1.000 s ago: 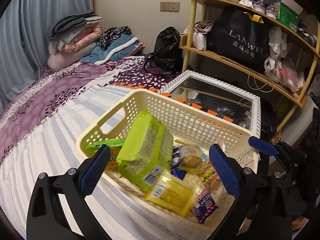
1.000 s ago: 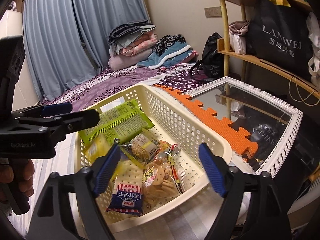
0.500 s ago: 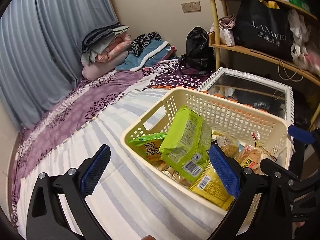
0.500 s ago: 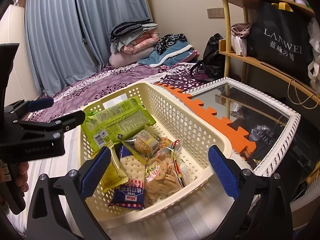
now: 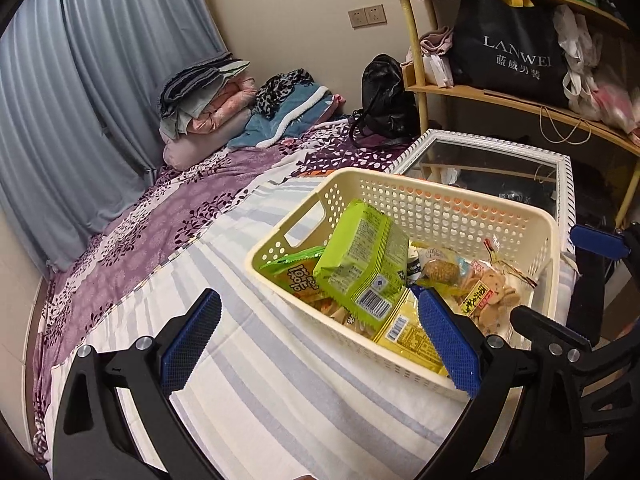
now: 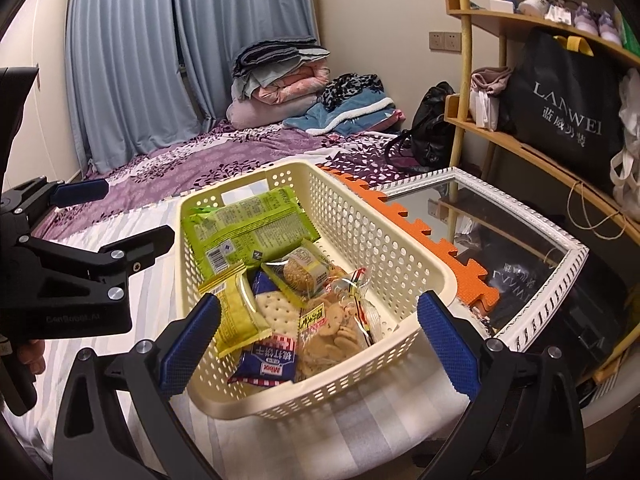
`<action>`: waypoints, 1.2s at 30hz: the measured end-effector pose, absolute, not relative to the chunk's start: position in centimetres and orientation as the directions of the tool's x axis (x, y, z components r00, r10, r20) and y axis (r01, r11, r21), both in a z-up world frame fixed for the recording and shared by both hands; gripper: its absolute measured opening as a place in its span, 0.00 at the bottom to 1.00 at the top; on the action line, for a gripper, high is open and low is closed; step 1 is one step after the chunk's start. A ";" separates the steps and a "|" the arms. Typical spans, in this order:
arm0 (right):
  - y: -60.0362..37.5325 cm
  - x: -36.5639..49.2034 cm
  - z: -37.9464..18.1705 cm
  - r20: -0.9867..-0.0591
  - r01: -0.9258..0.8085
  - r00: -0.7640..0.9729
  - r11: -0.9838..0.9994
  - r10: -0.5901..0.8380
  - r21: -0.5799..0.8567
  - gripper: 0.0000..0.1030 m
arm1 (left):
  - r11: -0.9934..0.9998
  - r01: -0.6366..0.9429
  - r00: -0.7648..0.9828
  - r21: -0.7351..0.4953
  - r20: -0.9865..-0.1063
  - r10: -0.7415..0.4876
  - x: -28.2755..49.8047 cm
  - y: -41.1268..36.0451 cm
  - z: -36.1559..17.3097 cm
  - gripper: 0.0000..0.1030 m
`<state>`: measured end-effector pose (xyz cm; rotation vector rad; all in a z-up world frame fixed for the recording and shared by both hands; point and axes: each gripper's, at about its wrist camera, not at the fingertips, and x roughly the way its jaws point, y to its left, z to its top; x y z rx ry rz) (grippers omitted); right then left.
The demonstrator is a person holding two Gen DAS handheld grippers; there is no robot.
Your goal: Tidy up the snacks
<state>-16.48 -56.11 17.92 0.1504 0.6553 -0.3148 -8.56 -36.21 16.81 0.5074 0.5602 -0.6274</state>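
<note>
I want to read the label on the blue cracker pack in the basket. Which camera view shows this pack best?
The right wrist view: the blue cracker pack lies uncovered near the front of the basket, with its label facing the camera. In the left wrist view the pack is almost hidden behind the green pack and the left tool's finger.

the left gripper (image 5: 318, 338) is wide open over the striped bed (image 5: 280, 392). a cream basket (image 5: 440, 208) holds a green snack pack (image 5: 360, 264).

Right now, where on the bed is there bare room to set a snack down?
The striped sheet lies bare between the basket and the purple cover, under the open left gripper. The basket itself is crowded with packets. The bed's far end holds folded bedding.
</note>
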 end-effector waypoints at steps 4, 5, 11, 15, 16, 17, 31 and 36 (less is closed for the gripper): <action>-55.5 -16.8 17.9 -0.626 0.328 0.740 0.944 -0.247 0.016 0.95 | 0.705 0.653 0.678 0.275 -0.628 -0.382 -8.7 -35.8 16.4 0.97; -55.4 -16.8 17.8 -0.628 0.328 0.738 0.945 -0.248 0.011 0.95 | 0.707 0.651 0.678 0.275 -0.629 -0.380 -8.7 -35.7 16.4 0.97; -55.0 -17.1 17.9 -0.633 0.324 0.732 0.946 -0.253 -0.004 0.95 | 0.704 0.652 0.679 0.281 -0.629 -0.379 -8.9 -35.4 16.4 0.97; -54.9 -17.1 18.0 -0.633 0.320 0.732 0.948 -0.251 -0.007 0.95 | 0.695 0.654 0.683 0.299 -0.628 -0.373 -9.2 -35.4 16.2 0.97; -54.8 -17.1 18.0 -0.634 0.318 0.732 0.948 -0.251 -0.008 0.95 | 0.693 0.654 0.683 0.303 -0.630 -0.370 -9.2 -35.4 16.1 0.97; -54.8 -17.1 18.0 -0.635 0.317 0.731 0.948 -0.250 -0.009 0.95 | 0.692 0.653 0.684 0.308 -0.631 -0.366 -9.2 -35.4 16.1 0.97; -55.0 -17.2 17.6 -0.642 0.316 0.727 0.949 -0.245 -0.003 0.95 | 0.667 0.666 0.684 0.333 -0.631 -0.368 -9.7 -36.0 15.6 0.97; -55.3 -17.2 17.5 -0.644 0.323 0.725 0.947 -0.246 0.002 0.95 | 0.676 0.660 0.690 0.329 -0.621 -0.372 -9.9 -35.9 15.6 0.97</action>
